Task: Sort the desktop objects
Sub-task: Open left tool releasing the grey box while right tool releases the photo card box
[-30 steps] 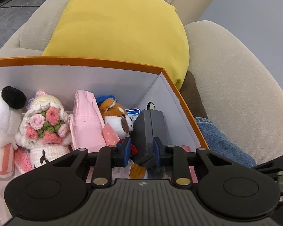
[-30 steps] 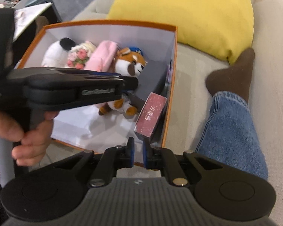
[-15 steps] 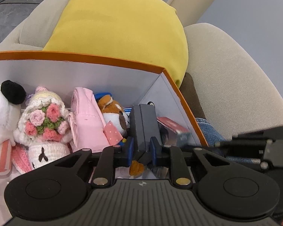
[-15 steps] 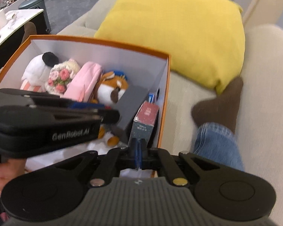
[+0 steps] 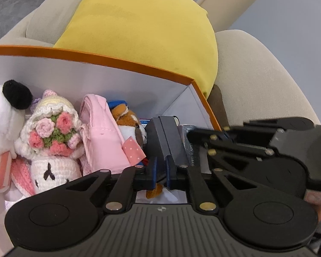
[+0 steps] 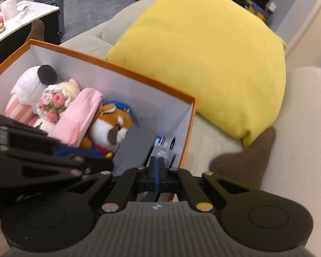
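An orange box (image 5: pixel 117 62) (image 6: pixel 117 68) with white walls holds a white plush dog (image 5: pixel 2 115), a crocheted bunny (image 5: pixel 53 132), a pink pouch (image 5: pixel 100 132), a fox plush (image 6: pixel 113 126) and a dark grey case (image 5: pixel 167 135) (image 6: pixel 134 147). A small printed card box (image 5: pixel 190 150) (image 6: pixel 162 154) stands between the case and the right wall. My left gripper (image 5: pixel 160 167) hovers at the case's near end, its jaws closing to a thin slit with nothing gripped. My right gripper (image 6: pixel 158 171) (image 5: pixel 189 132) is shut and empty, just over the card box.
A big yellow cushion (image 6: pixel 203 64) lies on the beige sofa (image 5: pixel 256 75) behind the box. A person's foot in a brown sock (image 6: pixel 241 160) rests right of the box. A marble-topped table (image 6: pixel 21 19) and a bin stand at the far left.
The left jaws have narrowed from straddling the case's corner to a slit. The right gripper shut and swung left over the box's right end. The card box went from leaning to standing inside.
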### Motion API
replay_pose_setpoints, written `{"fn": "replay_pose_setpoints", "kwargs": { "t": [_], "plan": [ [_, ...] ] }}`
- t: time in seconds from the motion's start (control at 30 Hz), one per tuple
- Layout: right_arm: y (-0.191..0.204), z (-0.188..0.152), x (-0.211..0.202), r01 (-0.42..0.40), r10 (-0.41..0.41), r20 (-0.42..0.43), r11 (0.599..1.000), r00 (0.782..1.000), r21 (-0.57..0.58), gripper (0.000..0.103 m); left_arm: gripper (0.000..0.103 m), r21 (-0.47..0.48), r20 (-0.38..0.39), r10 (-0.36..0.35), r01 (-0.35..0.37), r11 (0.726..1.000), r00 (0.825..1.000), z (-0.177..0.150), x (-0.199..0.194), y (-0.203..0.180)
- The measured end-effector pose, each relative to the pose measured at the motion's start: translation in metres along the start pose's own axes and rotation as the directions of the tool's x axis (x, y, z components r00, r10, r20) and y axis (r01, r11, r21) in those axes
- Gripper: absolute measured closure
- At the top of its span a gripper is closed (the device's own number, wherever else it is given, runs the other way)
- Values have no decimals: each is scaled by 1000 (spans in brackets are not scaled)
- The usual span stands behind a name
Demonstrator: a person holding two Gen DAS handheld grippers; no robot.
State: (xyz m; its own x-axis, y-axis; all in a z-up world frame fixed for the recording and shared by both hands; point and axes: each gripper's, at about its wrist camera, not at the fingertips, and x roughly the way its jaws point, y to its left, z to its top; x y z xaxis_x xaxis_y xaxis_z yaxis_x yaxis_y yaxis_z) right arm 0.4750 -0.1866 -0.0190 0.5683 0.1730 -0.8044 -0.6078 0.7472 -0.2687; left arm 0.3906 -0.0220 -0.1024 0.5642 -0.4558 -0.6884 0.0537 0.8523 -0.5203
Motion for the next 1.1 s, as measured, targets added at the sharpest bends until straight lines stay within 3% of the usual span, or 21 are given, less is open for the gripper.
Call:
{"fn": "replay_pose_setpoints", "kwargs": {
  "t": [0.23, 0.47, 0.67, 0.77, 0.83, 1.1],
  "plan": [
    [-3, 11, 12, -36, 36, 12, 999, 999, 1, 103, 97, -1, -4, 9, -9, 1000, 1000, -1, -1, 0],
    [8, 1, -18, -44, 42, -21, 992, 999, -115, 101, 96, 33, -4, 9, -9, 999, 1000, -4, -10, -4],
    [37, -20, -32, -74, 38, -96, 911, 995, -405, 97, 96, 183, 8, 70, -70, 981, 998, -15, -29, -20],
    [43, -24, -21, -90, 22, -148, 877, 989, -471, 89, 96, 230, 6, 89, -88, 969, 996, -24, -36, -22],
    [46, -25, -12, -65, -18, -152, 851, 988, -521, 77, 96, 259, 12, 110, -109, 960, 994, -29, -41, -23],
    [53, -21, 6, -63, -45, -175, 822, 983, -566, 68, 96, 327, -5, 205, -192, 925, 979, -36, -35, -27]
  ]
}}
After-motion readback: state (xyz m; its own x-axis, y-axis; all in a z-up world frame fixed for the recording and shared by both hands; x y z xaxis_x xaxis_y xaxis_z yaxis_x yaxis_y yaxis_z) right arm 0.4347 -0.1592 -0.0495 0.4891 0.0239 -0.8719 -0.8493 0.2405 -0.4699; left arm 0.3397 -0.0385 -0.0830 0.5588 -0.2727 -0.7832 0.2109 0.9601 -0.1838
